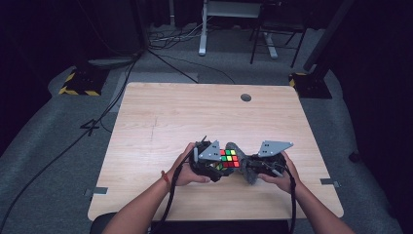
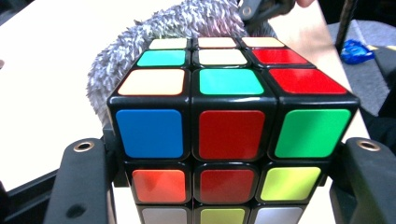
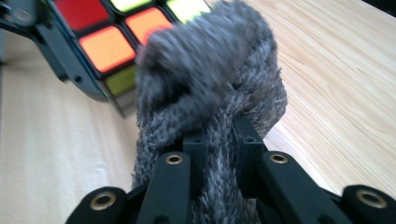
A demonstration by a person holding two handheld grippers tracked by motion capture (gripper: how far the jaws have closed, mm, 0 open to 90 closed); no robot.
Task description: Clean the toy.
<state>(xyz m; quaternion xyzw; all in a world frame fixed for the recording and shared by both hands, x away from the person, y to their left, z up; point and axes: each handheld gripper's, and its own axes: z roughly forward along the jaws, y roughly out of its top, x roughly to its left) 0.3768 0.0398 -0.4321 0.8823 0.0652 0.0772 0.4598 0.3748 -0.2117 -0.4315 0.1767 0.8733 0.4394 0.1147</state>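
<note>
scrambled six-coloured puzzle cube with black edges (image 2: 231, 126), held above the near middle of the pale wooden table (image 1: 160, 122), clamped between the two black jaws of the left gripper (image 1: 210, 161), one jaw pressed against each side of the cube in the left gripper view. top face there showing cream, teal and red stickers; front face showing blue, red and green over orange, red and yellow-green. fuzzy grey knitted cloth (image 3: 210, 88) bunched right behind and against the cube's far side, touching it. same cloth pinched tight in the right gripper (image 1: 265, 163), jaws nearly closed with only the fabric between them, a fold bulging up past the fingertips. in the high view, both grippers close together, cube and cloth between them, each gripper gripped by a bare hand, forearms entering from the near edge, black cables trailing down. small dark round grommet hole (image 1: 246, 97) near the table's far edge, well apart from the hands.
</note>
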